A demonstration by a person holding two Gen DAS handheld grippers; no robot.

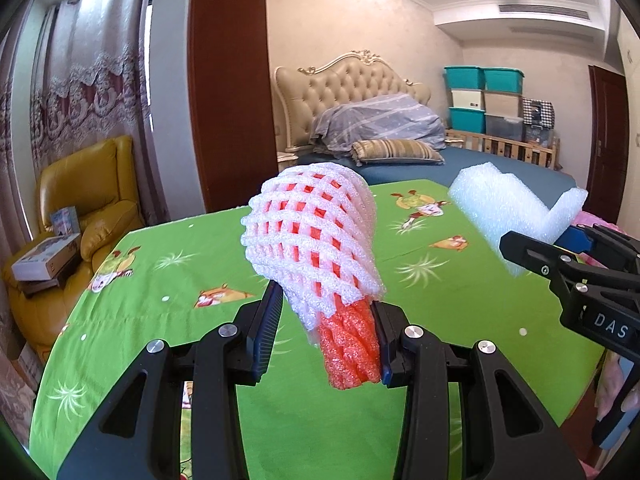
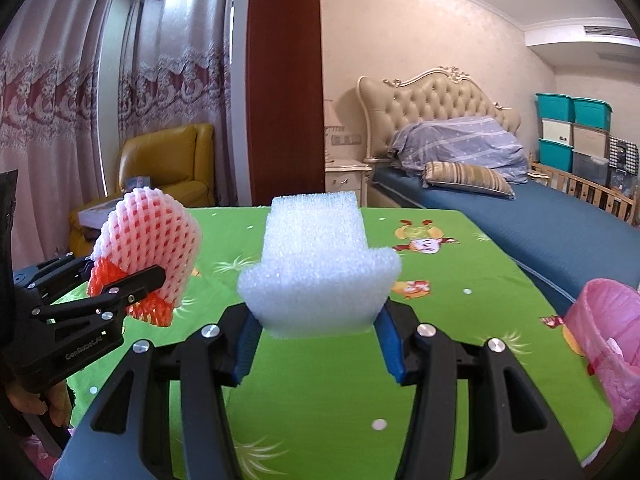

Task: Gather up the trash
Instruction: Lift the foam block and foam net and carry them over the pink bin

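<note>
Left wrist, foam net (image 1: 312, 236) clamped in left tool (image 1: 324, 340)

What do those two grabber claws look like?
The left gripper and right gripper are both black plastic with blue ribbed pads and round silver screws. White lettering marks their sides. No cables or sleeves show.

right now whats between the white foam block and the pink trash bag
Only bare green tablecloth. In the right wrist view, nothing stands between the white foam block in the right gripper and the pink trash bag.
</note>
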